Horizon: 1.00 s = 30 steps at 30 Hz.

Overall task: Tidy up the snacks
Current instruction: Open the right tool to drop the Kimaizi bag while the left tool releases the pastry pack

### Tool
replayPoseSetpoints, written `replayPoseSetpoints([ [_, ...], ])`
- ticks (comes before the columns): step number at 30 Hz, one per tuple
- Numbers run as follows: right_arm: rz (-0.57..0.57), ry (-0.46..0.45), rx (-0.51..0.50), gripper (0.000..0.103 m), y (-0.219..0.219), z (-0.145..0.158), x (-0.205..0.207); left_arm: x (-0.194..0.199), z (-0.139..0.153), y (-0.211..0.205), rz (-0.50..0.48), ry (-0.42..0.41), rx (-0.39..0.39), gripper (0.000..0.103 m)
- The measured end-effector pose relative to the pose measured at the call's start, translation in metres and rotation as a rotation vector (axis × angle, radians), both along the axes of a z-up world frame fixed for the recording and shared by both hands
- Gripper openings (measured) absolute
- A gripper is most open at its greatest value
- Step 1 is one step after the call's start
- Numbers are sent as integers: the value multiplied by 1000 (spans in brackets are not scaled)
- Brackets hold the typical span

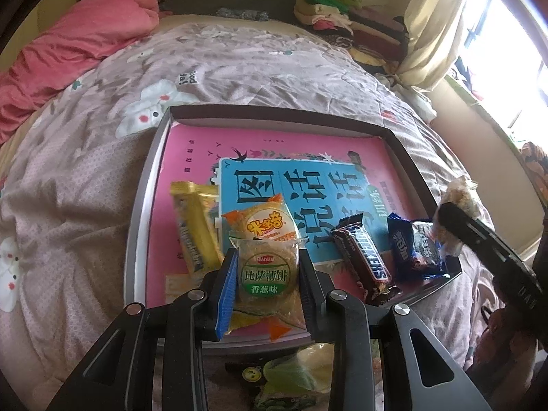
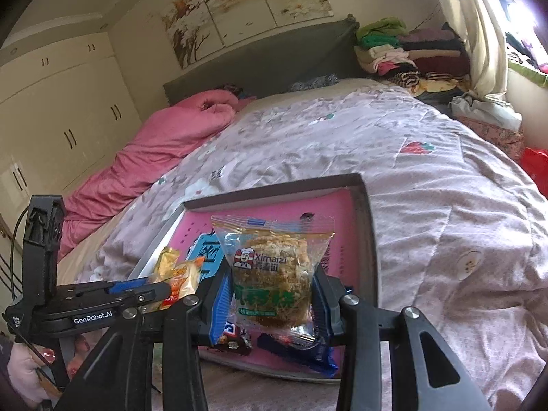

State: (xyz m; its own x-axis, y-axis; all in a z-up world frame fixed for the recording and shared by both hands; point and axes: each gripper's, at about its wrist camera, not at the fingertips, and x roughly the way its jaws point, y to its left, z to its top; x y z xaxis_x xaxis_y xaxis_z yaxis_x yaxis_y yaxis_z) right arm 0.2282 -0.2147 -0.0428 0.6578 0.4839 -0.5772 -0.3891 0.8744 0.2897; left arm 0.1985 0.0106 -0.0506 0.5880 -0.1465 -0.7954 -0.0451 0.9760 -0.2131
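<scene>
1. The left gripper has its fingers closed part-way on a round pizza-cracker packet, pressing both sides of it just above the near end of the tray.
2. The right gripper is likewise clenched on a clear-wrapped crumbly cake, held up over the tray's near right part.
3. Risk: both wrappers are slick and puffy, so I judge either could slide out, and too firm a squeeze would crush the brittle contents.
4. Already on the tray lie a yellow bar, an orange rice-cracker packet, a Snickers bar and a blue Oreo packet; a careless drop could knock this row askew.
5. The tray rests on a soft bed quilt, so it could tip under pressure.
</scene>
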Motion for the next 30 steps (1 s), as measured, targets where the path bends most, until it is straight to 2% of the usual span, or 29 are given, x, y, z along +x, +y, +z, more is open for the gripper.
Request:
replayPoseSetpoints([
  [13,118,86,-44,41,32,-24,0,3,-7,0,5,19,2,34],
  [30,98,78,-90,42,34,-27,3,4,-8,4,20,19,5,34],
])
